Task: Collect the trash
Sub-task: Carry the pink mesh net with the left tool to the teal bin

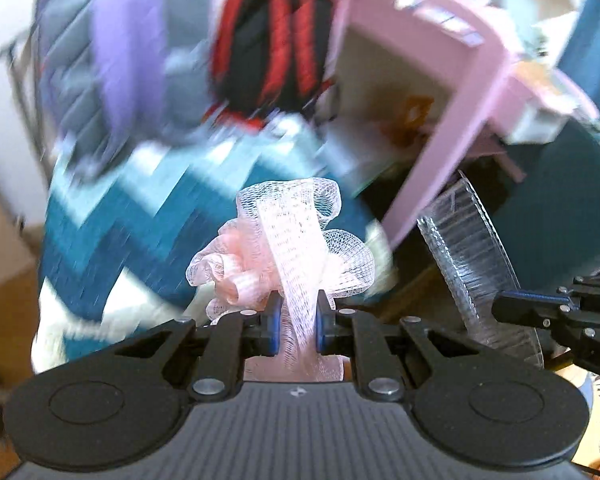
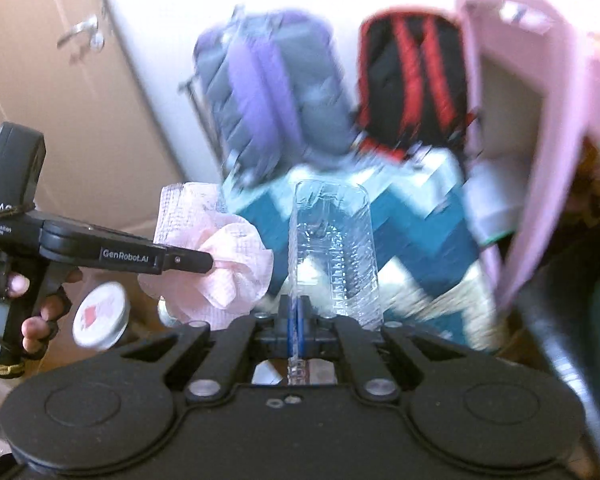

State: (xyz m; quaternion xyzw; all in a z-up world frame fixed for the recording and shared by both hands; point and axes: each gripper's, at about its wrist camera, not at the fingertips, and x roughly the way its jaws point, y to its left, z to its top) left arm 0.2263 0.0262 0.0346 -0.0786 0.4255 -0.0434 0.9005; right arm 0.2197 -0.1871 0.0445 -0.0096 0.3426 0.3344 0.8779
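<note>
My left gripper point(image 1: 297, 320) is shut on a pink mesh net point(image 1: 288, 248), a crumpled bundle held in the air; it also shows in the right wrist view point(image 2: 224, 268) with the left gripper point(image 2: 188, 262) beside it. My right gripper point(image 2: 295, 320) is shut on a clear plastic container point(image 2: 332, 248), pinching its thin edge; the container also shows at the right of the left wrist view point(image 1: 472, 264), next to the right gripper point(image 1: 540, 312). Both views are motion-blurred.
A purple-grey backpack point(image 2: 268, 96) and a black-red backpack point(image 2: 412, 80) lean on a white wall above a teal zigzag cloth point(image 2: 432, 236). A pink chair point(image 2: 528, 120) stands right. A round white lid point(image 2: 100, 314) lies low left, near a brown door point(image 2: 60, 80).
</note>
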